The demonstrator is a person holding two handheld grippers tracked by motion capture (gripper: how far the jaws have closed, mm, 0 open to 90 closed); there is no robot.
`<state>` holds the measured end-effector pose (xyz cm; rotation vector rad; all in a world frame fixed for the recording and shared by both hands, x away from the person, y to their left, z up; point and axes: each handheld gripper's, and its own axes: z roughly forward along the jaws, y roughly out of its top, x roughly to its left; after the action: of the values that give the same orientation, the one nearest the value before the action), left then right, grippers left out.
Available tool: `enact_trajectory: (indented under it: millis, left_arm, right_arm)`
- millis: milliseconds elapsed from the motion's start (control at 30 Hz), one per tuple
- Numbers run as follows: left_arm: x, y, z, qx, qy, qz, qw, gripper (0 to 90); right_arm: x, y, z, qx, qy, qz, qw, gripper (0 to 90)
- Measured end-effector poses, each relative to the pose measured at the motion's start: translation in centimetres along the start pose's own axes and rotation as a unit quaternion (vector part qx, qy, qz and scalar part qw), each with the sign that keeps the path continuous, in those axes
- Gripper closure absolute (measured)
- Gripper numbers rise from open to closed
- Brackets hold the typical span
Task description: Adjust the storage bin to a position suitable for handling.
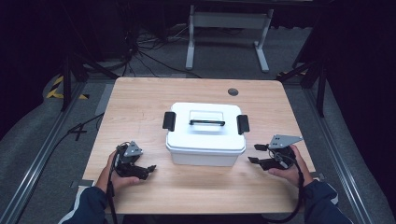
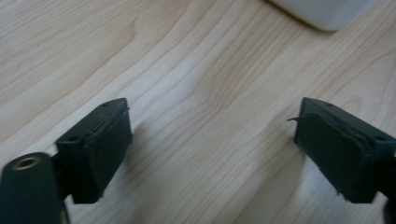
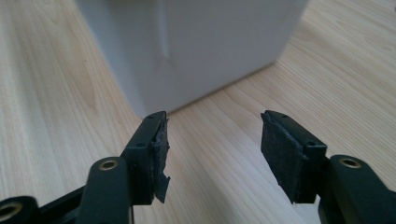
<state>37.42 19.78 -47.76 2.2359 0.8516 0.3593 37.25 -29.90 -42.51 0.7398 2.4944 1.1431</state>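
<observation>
A white plastic box with a lid, two black side latches and a black top handle stands at the middle of the wooden table. My left gripper rests low near the box's front left corner, jaws open and pointing right. In the left gripper view its jaws stand apart over bare wood, with a corner of the box beyond. My right gripper hovers just right of the box, pointing at it. Its jaws are open and face the box's wall at close range.
A round grey cable hole sits near the table's far edge. Beyond the table stand a white frame and loose cables on the grey floor. Metal rails run along both sides of the table.
</observation>
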Motion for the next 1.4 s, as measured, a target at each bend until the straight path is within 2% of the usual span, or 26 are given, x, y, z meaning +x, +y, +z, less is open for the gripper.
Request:
enact_trajectory:
  millis: [67, 133, 200, 300, 400, 533, 567, 600, 700, 733, 767, 900, 933, 1100, 1267, 1400]
  left_arm:
    - [-0.5, 0.5, 0.3, -0.004, 0.005, 0.0, 1.0, 16.7]
    - [-0.9, 1.1, 0.4, -0.015, -0.005, 0.011, 0.9998, 17.8]
    - [-1.4, 1.7, 0.6, -0.03, -0.025, 0.009, 0.9992, 19.1]
    - [-2.4, 2.9, 1.1, -0.041, -0.037, 0.022, 0.9983, 20.1]
    - [-3.1, 3.6, 1.5, -0.048, -0.043, 0.033, 0.9974, 20.6]
    - [-3.6, 4.4, 1.7, -0.062, -0.039, 0.038, 0.9965, 23.3]
    - [-3.5, 4.6, 1.7, -0.068, -0.037, 0.045, 0.996, 25.6]
    - [-3.6, 4.7, 1.7, -0.073, -0.037, 0.039, 0.9959, 27.2]
    - [-3.6, 5.0, 1.7, -0.081, -0.04, 0.047, 0.9948, 31.7]
    - [-3.8, 5.1, 1.7, -0.081, -0.041, 0.041, 0.995, 33.4]
    - [-3.8, 5.3, 1.8, -0.083, -0.029, 0.054, 0.9947, 32.4]
    - [-3.5, 5.3, 1.6, -0.081, -0.027, 0.044, 0.9953, 34.1]
    - [-3.4, 5.3, 1.7, -0.087, -0.028, 0.041, 0.995, 35.3]
    - [-3.0, 5.2, 1.7, -0.086, -0.022, 0.04, 0.9952, 38.2]
    - [-2.6, 5.1, 1.6, -0.086, -0.02, 0.038, 0.9954, 39.2]
    - [-2.1, 5.0, 1.6, -0.085, -0.009, 0.036, 0.9957, 38.7]
  right_arm:
    - [0.6, 0.4, 0.5, -0.005, 0.005, -0.007, 1.0, 39.0]
    - [1.1, 0.8, 0.9, -0.008, 0.012, -0.013, 0.9998, 37.4]
    - [1.6, 1.1, 1.4, -0.01, 0.015, -0.021, 0.9996, 37.1]
    - [2.1, 1.7, 2.4, -0.011, 0.019, -0.026, 0.9994, 35.4]
    - [2.6, 2.1, 2.9, -0.018, 0.022, -0.028, 0.9992, 38.0]
    - [2.9, 2.5, 3.4, -0.02, 0.015, -0.035, 0.9991, 36.9]
    - [2.9, 2.5, 3.4, -0.021, 0.014, -0.035, 0.9991, 37.6]
    - [2.8, 2.5, 3.4, -0.022, 0.011, -0.036, 0.999, 38.8]
    - [2.8, 2.6, 3.5, -0.031, 0.011, -0.03, 0.999, 42.1]
    - [2.8, 2.7, 3.6, -0.032, 0.01, -0.03, 0.999, 42.0]
    - [2.8, 2.7, 3.7, -0.033, 0.009, -0.03, 0.999, 41.6]
    - [2.7, 2.9, 4.2, -0.032, 0.001, -0.032, 0.999, 42.3]
    - [2.7, 2.9, 4.3, -0.031, 0.0, -0.031, 0.999, 42.9]
    - [2.4, 3.2, 4.9, -0.034, -0.005, -0.027, 0.9991, 42.6]
    - [1.9, 3.5, 5.5, -0.037, -0.001, -0.018, 0.9992, 42.5]
    - [1.8, 4.0, 6.1, -0.035, -0.005, -0.018, 0.9992, 42.3]
